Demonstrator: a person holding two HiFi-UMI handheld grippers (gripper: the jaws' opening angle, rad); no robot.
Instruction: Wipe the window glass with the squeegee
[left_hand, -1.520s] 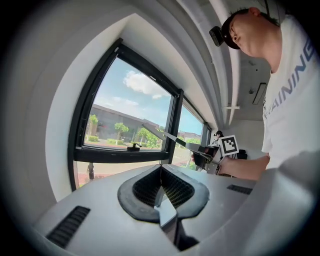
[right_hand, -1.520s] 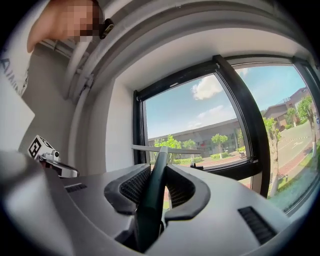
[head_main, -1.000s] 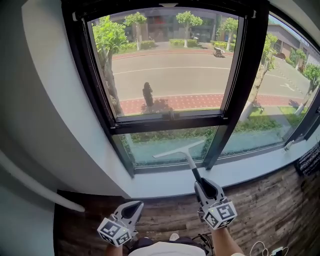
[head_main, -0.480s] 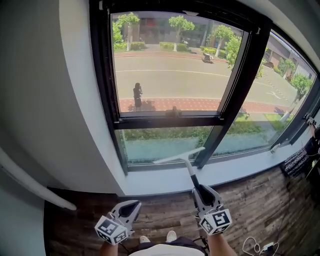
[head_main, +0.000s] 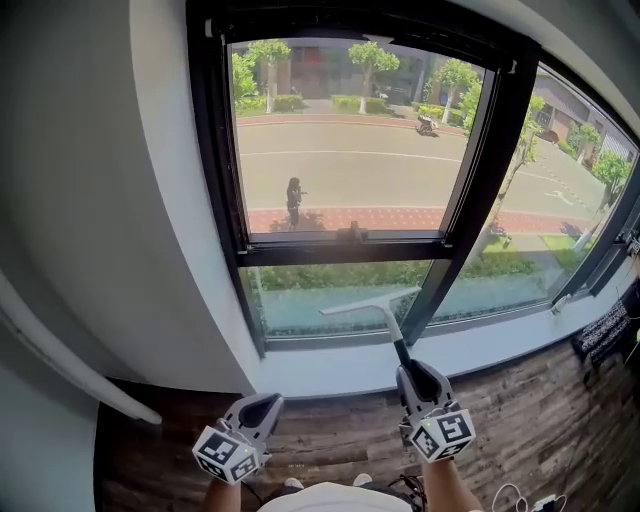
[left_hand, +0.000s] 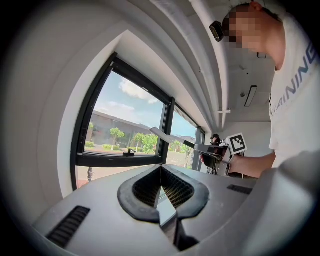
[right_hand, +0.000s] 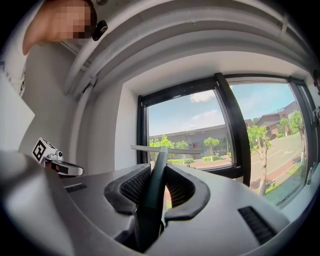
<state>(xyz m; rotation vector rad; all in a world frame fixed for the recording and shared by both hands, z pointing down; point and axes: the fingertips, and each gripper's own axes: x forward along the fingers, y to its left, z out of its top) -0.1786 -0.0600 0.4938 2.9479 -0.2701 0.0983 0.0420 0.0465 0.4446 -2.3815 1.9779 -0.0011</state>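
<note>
step: lower window glass (head_main: 300, 298) wipe | your right hand-held gripper (head_main: 412, 372) clamps squeegee (head_main: 368, 303) | left hand-held gripper (head_main: 262, 404) closed, empty | next: press blade flat

Black-framed window (head_main: 350, 150), dark wood floor (head_main: 340, 435)

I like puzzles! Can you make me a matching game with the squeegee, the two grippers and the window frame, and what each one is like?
Things:
1. squeegee
2. left gripper
3. right gripper
4. window frame

What it is like:
A. black
B. fingers together, holding nothing
C. fingers shut on the handle
D. blade in front of the lower glass

Pairs: 1-D, 2-B, 3-C, 4-A
</note>
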